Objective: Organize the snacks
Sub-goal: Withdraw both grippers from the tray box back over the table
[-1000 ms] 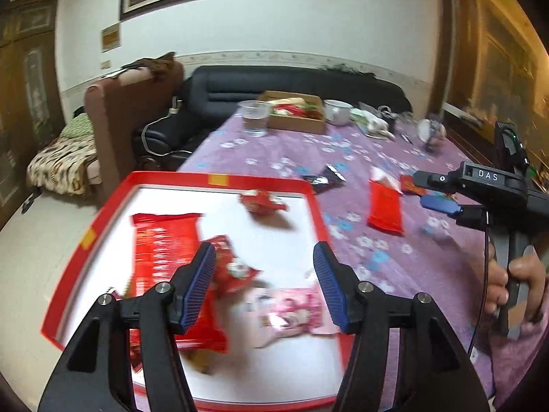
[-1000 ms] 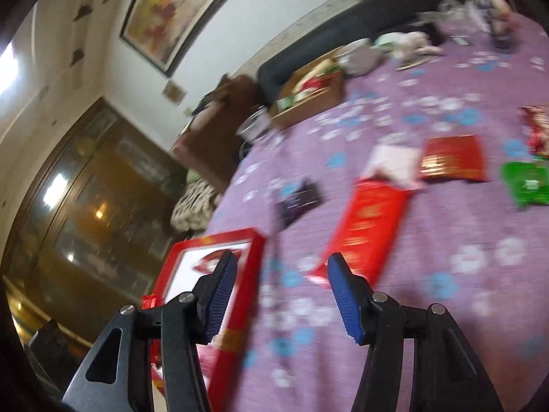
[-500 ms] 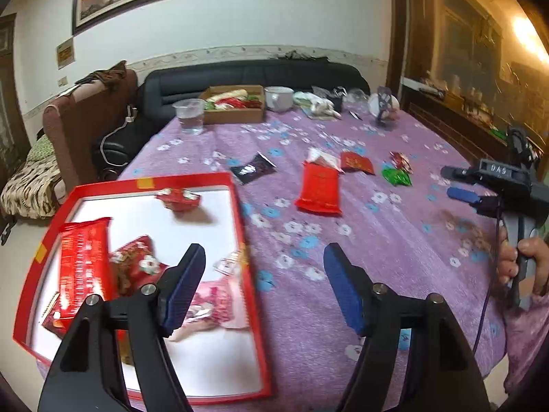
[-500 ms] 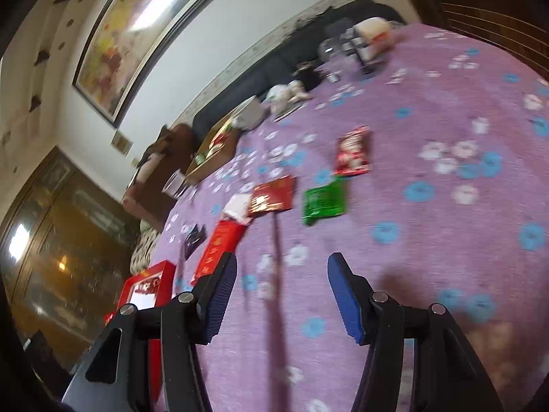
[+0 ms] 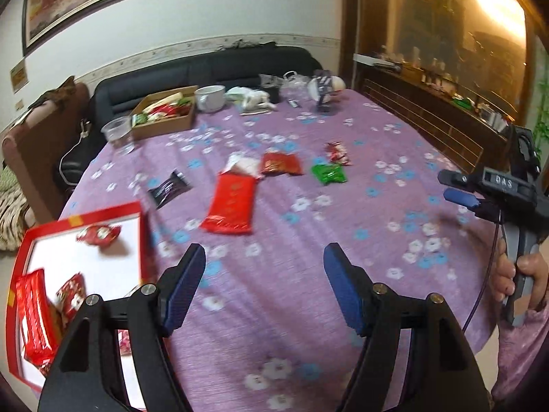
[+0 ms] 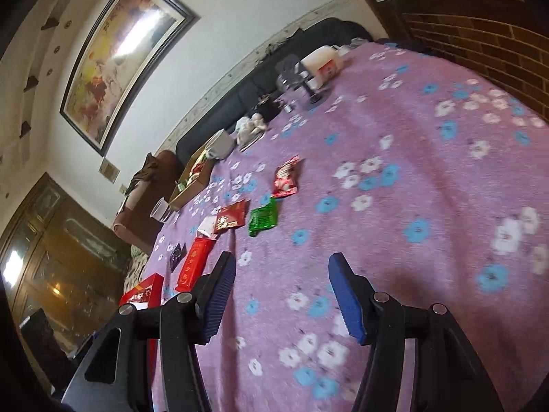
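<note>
A red-rimmed white tray (image 5: 139, 237) at the table's left holds several red snack packets (image 5: 34, 316). Loose on the purple flowered cloth lie a long red packet (image 5: 231, 204), a black packet (image 5: 168, 188), a white packet (image 5: 242, 164), a dark red packet (image 5: 281, 163), a green packet (image 5: 327, 173) and a small red-white packet (image 5: 338, 152). My left gripper (image 5: 264, 292) is open and empty above the cloth, right of the tray. My right gripper (image 6: 281, 295) is open and empty; it also shows at the right of the left wrist view (image 5: 459, 197). The green packet (image 6: 262, 219) lies ahead of it.
At the far end stand a cardboard box of snacks (image 5: 164, 113), a plastic cup (image 5: 116, 132), a white bowl (image 5: 210, 98) and assorted clutter (image 5: 319, 89). A black sofa (image 5: 192, 72) and a brown armchair (image 5: 37, 130) stand beyond the table. A dark cabinet (image 5: 429, 103) runs along the right.
My left gripper has swung right, away from the tray and out over the cloth. My right gripper's view has turned right and now steadies toward the loose packets. Both stay open.
</note>
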A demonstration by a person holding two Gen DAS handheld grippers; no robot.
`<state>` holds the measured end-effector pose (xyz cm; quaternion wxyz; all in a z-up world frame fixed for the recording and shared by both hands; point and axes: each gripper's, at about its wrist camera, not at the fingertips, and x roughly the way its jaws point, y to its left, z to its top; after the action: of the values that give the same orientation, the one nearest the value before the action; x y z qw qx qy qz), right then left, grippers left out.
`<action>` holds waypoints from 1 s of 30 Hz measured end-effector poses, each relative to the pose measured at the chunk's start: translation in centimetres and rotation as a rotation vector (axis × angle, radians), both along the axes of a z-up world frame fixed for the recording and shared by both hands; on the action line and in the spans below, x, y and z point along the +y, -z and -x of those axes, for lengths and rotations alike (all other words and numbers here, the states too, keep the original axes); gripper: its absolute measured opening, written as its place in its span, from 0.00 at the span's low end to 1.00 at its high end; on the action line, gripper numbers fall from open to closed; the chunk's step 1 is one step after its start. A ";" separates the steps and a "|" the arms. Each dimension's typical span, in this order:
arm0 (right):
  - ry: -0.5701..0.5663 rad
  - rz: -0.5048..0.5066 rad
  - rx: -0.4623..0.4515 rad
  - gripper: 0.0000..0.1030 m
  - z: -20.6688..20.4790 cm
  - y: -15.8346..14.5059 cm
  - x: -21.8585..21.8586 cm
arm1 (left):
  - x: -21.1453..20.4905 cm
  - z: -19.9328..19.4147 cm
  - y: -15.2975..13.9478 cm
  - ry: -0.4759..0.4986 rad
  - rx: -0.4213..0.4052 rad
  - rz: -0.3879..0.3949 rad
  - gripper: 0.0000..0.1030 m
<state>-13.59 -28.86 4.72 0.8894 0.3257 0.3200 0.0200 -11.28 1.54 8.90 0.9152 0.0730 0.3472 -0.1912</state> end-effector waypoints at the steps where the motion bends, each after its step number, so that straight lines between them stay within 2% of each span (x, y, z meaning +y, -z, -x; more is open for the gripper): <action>1: 0.007 0.015 0.001 0.58 0.5 -0.2 -0.3 | -0.5 0.0 -0.4 0.006 0.000 0.002 0.69; 3: 0.039 0.075 0.007 0.58 2.3 -1.3 -1.0 | -1.8 0.2 -1.5 0.023 0.004 0.012 0.69; 6: 0.078 0.114 0.029 0.59 5.3 -2.3 -1.9 | -3.6 0.9 -3.2 0.074 -0.005 0.032 0.69; 8: 0.112 0.153 0.038 0.60 7.8 -3.1 -2.5 | -4.9 1.5 -3.9 0.113 -0.026 0.036 0.75; 12: 0.175 0.208 0.048 0.64 10.9 -3.8 -3.3 | -6.6 2.9 -3.4 0.214 -0.032 0.022 0.76; 16: 0.178 0.208 0.052 0.64 10.6 -3.9 -3.1 | -5.5 3.2 -3.1 0.203 -0.078 -0.013 0.76; 20: 0.110 0.211 0.063 0.64 6.8 -4.1 -0.9 | -2.9 3.1 -3.2 0.150 -0.133 -0.061 0.76; 23: 0.058 0.260 0.081 0.64 2.6 -4.9 1.0 | -0.7 2.2 -2.8 0.101 -0.145 -0.093 0.76; 25: 0.043 0.340 0.129 0.64 -1.6 -5.1 2.0 | 1.2 0.9 -2.2 0.045 -0.122 -0.112 0.76; 30: 0.039 0.289 0.185 0.61 -9.9 -3.8 2.1 | 4.4 -2.1 -0.5 -0.060 -0.028 -0.111 0.76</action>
<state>-3.65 -26.79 8.52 0.8940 0.2011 0.3937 -0.0734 -9.17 5.94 9.37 0.9198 0.1160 0.3465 -0.1433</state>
